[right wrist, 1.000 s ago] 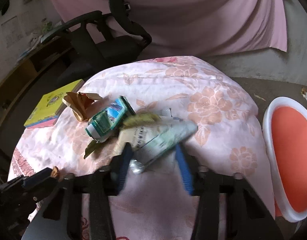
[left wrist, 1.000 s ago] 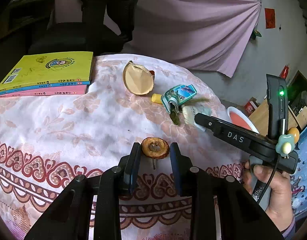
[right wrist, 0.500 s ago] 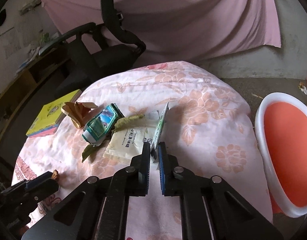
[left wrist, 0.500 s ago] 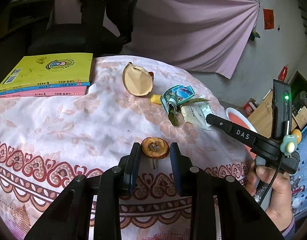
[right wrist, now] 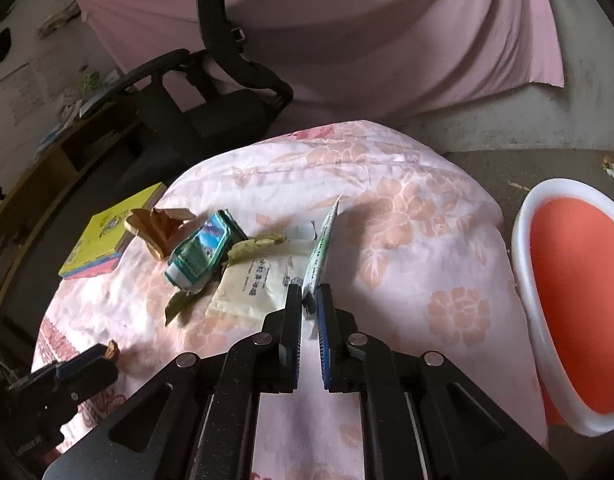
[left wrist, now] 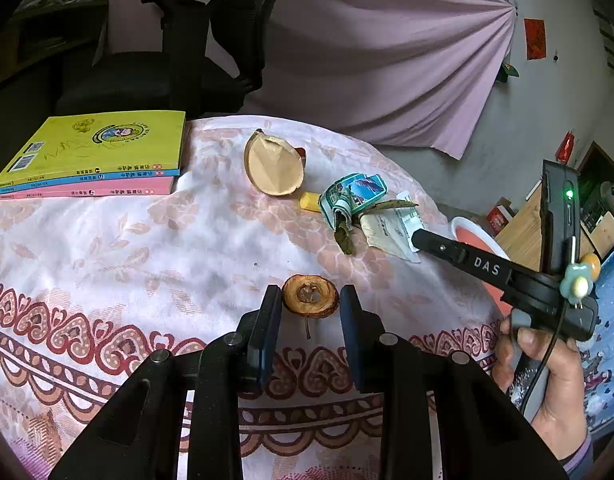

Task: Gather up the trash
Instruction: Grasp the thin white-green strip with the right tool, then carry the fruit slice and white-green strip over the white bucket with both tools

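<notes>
Beside floral table, orange bin holds nothing visible.

A browned fruit slice, cream packet, crumpled teal wrapper and leaf lie on the cloth.

You see a pink floral tablecloth with a maroon heart border; a yellow-green book over blue and pink ones; a teal wrapper; an orange, white-rimmed bin.

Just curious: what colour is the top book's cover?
Yellow-green top book; clearest in the left wrist view.
</notes>
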